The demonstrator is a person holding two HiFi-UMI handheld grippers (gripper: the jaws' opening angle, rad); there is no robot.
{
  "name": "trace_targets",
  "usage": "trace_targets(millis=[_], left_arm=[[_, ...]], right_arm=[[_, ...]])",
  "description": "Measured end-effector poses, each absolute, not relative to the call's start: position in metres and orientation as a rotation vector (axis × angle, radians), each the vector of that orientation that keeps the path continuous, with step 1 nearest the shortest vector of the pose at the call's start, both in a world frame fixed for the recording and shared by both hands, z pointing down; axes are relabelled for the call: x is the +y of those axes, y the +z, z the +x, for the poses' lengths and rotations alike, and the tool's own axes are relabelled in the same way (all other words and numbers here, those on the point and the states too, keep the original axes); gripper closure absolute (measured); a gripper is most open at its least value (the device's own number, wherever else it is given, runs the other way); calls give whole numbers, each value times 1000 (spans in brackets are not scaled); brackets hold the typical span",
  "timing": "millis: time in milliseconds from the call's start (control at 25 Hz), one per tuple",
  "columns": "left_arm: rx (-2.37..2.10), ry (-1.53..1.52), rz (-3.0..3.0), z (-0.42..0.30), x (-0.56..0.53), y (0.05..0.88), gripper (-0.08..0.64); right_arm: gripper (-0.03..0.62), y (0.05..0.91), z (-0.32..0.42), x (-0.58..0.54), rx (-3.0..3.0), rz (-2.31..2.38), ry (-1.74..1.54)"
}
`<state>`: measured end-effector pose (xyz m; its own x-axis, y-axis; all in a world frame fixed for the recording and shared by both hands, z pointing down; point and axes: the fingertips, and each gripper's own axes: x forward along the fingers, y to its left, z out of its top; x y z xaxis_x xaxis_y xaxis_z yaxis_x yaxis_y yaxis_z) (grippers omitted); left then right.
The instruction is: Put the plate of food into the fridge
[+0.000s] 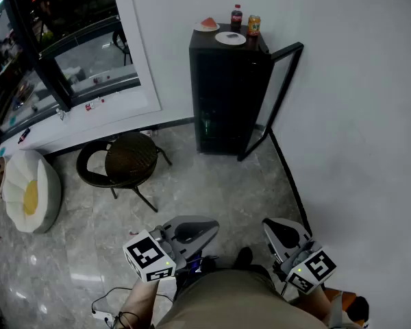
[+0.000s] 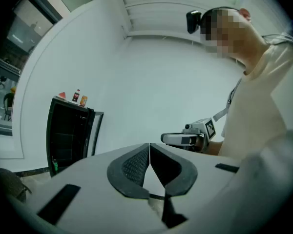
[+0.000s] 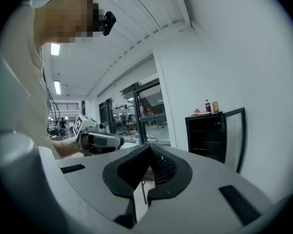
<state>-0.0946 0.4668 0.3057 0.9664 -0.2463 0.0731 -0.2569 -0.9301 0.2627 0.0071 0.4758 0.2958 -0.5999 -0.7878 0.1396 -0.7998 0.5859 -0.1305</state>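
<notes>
A black mini fridge stands against the far wall with its glass door swung open to the right. On its top lie a white plate of food, a watermelon slice on a second plate, a cola bottle and an orange can. My left gripper and right gripper are held close to my body, far from the fridge. Both are shut and hold nothing. The left gripper view shows the fridge small at the left. In the right gripper view the fridge sits at the right.
A round dark chair stands on the marble floor left of the fridge. A white cushion with a yellow centre lies further left, below a large window. A white wall runs along the right. A cable lies by my feet.
</notes>
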Motion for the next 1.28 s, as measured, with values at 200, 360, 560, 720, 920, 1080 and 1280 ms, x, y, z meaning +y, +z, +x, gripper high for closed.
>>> trace_targets(millis=[200, 360, 560, 720, 920, 1080, 1280], left_arm=[[-362, 65, 2827, -82, 472, 305, 549], [-365, 70, 2828, -70, 469, 303, 549], [-377, 86, 2828, -51, 463, 301, 549], [-396, 94, 2837, -31, 454, 299, 549], [-430, 102, 2841, -9, 446, 293, 549], [-468, 106, 2840, 11, 440, 288, 549], [-514, 115, 2839, 42, 437, 283, 549]], right_arm=[[572, 296, 18, 478, -2741, 1359, 298], [571, 297, 27, 473, -2752, 1362, 315], [571, 292, 38, 467, -2787, 1312, 264], [571, 296, 55, 459, -2728, 1271, 123], [571, 293, 77, 452, -2775, 1243, 130], [571, 286, 92, 446, -2827, 1188, 98], [571, 279, 112, 440, -2844, 1117, 41]])
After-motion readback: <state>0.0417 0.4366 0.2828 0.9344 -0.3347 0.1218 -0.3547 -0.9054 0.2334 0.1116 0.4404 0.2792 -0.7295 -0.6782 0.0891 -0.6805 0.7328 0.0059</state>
